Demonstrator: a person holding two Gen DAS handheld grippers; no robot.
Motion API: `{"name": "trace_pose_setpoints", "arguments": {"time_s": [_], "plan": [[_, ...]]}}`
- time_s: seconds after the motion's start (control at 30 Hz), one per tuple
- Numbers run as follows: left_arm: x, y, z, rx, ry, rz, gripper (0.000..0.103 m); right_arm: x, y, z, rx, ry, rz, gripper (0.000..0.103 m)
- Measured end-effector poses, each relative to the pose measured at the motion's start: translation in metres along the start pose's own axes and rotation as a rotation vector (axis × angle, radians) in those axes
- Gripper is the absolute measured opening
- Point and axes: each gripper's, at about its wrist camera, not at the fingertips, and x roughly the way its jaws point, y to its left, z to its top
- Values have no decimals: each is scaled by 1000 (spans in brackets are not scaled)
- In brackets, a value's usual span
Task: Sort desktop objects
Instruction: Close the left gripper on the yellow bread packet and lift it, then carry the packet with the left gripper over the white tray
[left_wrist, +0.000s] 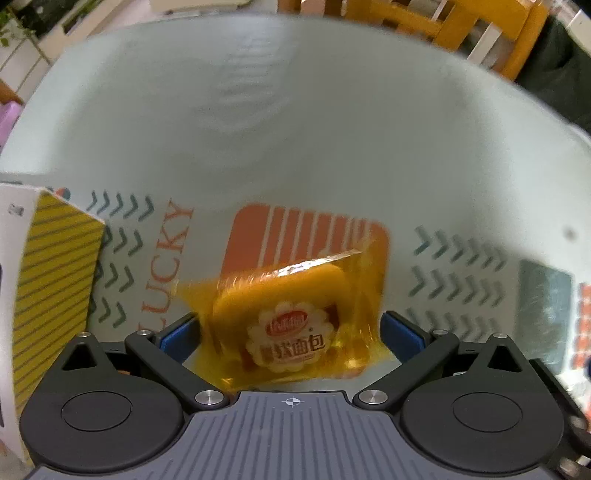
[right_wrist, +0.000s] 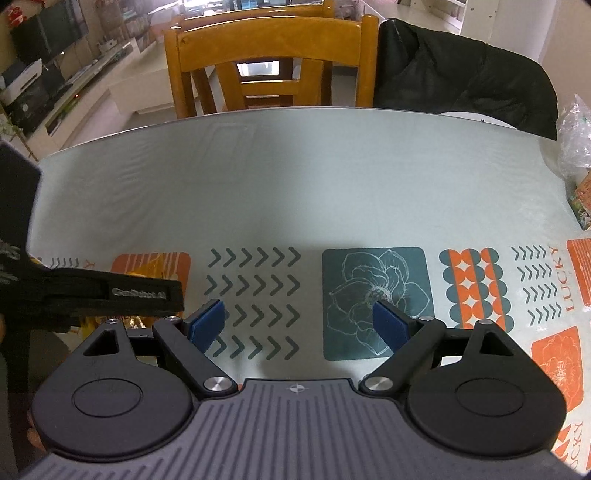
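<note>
In the left wrist view my left gripper (left_wrist: 290, 332) is shut on a yellow-wrapped bread packet (left_wrist: 291, 317) and holds it over the orange striped square of the tablecloth (left_wrist: 295, 129). The picture is blurred by motion. In the right wrist view my right gripper (right_wrist: 295, 325) is open and empty above the tablecloth, between the chevron pattern and the teal flower square (right_wrist: 376, 302). The left gripper's black body (right_wrist: 92, 295) shows at the left of that view, with a bit of the yellow packet (right_wrist: 147, 273) behind it.
A yellow striped box (left_wrist: 55, 280) stands at the left in the left wrist view. A crumpled plastic bag (right_wrist: 576, 140) and a small printed box (right_wrist: 583, 206) sit at the table's right edge. A wooden chair (right_wrist: 266, 62) and a black-draped chair (right_wrist: 461, 74) stand behind the table.
</note>
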Motion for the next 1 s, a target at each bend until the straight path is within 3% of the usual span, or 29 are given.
{"name": "trace_pose_setpoints", "arguments": {"time_s": [0.23, 0.3, 0.47, 0.67, 1.0], "plan": [[1, 0, -2, 26, -57, -1, 101, 0, -1, -1, -2, 2, -3, 103], [-3, 1, -3, 42, -76, -3, 84, -1, -2, -1, 1, 2, -3, 103], [-12, 6, -7, 80, -97, -17, 70, -3, 0, -2, 4, 2, 2, 103], [-30, 14, -12, 111, -118, -22, 68, -9, 6, -3, -1, 2, 8, 103], [-98, 41, -32, 136, -183, -37, 68, -31, 22, -7, -11, -15, 16, 103]]}}
